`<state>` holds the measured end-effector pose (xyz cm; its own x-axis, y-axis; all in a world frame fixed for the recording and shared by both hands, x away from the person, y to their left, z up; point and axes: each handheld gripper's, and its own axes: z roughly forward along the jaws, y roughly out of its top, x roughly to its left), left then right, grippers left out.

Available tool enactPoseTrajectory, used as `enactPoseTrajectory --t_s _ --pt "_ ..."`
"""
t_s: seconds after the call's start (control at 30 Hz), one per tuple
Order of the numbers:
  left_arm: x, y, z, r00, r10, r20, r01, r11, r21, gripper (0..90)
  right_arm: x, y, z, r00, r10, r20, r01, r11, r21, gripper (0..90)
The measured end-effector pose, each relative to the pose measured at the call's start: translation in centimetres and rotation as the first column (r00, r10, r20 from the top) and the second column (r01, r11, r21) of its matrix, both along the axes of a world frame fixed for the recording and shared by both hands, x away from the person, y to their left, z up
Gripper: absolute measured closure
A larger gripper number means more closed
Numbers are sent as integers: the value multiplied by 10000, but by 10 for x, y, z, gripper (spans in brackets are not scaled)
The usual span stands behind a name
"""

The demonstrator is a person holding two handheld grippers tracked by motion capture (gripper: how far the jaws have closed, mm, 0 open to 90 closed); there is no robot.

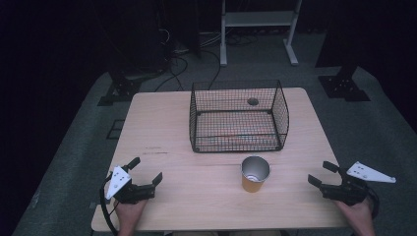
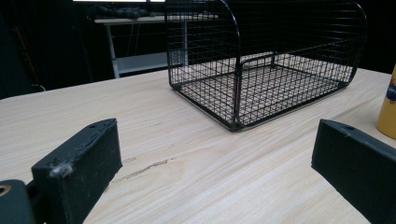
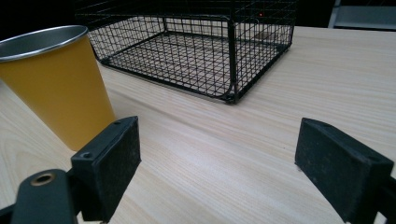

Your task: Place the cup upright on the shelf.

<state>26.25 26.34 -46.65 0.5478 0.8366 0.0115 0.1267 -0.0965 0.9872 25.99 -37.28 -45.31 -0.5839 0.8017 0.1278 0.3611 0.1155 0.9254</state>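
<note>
An orange cup (image 1: 254, 174) with a silver inside stands upright on the wooden table (image 1: 162, 132), in front of a black wire basket (image 1: 238, 116). My left gripper (image 1: 145, 170) rests open near the table's front left, its jaws wide apart with nothing between them. In the left gripper view the basket (image 2: 266, 65) lies ahead and the cup's side (image 2: 388, 109) shows at the right edge. My right gripper (image 1: 319, 173) is open at the front right, to the right of the cup. In the right gripper view the cup (image 3: 60, 84) stands just beyond the left jaw, the basket (image 3: 196, 46) farther off.
The basket holds nothing and has a round hole in the tabletop (image 1: 253, 102) behind it. A white shelf frame (image 1: 258, 29) and dark stands with cables are on the floor past the table. Bare wood lies between the two grippers.
</note>
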Motion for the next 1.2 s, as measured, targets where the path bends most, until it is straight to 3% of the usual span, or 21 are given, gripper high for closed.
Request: enactPoseTrajectory --t_s 1.2 --pt "-1 0 0 10000 -75 49 75 10000 16 8 4 30 14 9953 968 -89 -970 9945 -402 132"
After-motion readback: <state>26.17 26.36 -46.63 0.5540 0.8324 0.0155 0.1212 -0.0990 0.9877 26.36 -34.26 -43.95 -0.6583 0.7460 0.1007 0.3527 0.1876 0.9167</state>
